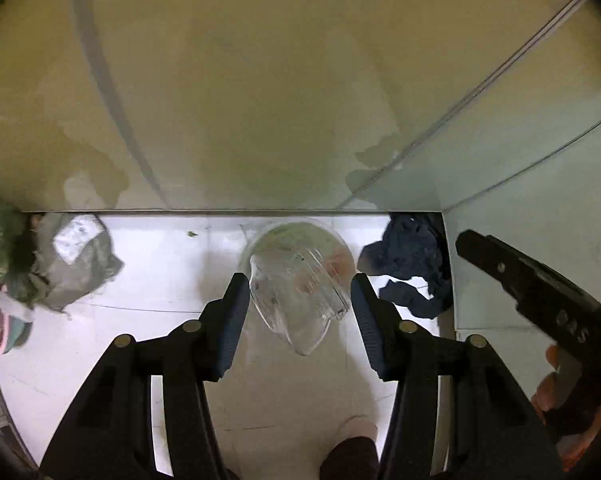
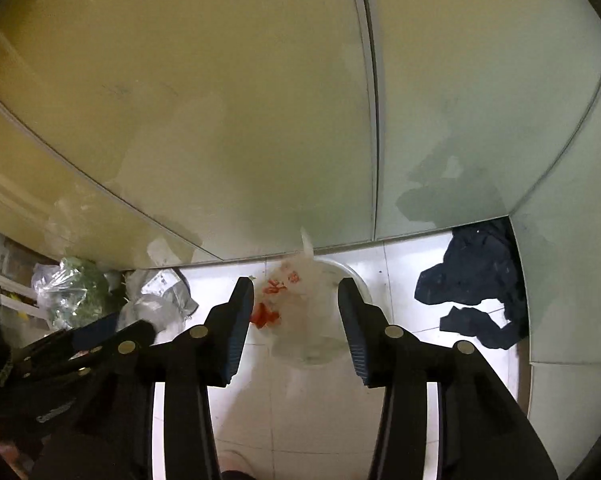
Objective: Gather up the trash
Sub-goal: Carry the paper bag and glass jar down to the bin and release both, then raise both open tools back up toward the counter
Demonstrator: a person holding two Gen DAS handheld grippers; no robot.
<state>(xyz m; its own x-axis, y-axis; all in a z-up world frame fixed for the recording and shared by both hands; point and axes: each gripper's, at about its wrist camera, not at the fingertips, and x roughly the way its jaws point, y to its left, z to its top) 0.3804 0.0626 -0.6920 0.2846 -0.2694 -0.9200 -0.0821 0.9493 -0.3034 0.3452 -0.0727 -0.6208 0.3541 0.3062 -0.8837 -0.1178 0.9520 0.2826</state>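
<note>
Since the clear tub (image 1: 300, 280) lies on the floor (image 1: 172, 280) against the cabinet base, between the spread, empty fingers (image 1: 232, 320) of the left gripper (image 1: 300, 300), lower squarely and squeeze gently; thin plastic likely buckles. The right gripper (image 2: 296, 308) hovers open over it too. A dark cloth (image 1: 412, 264) lies just right, crumpled bags (image 1: 76, 264) left; neither blocks.

open tongs (image 1: 300, 296), clear plastic container (image 1: 300, 280), white floor (image 1: 172, 280)
</note>
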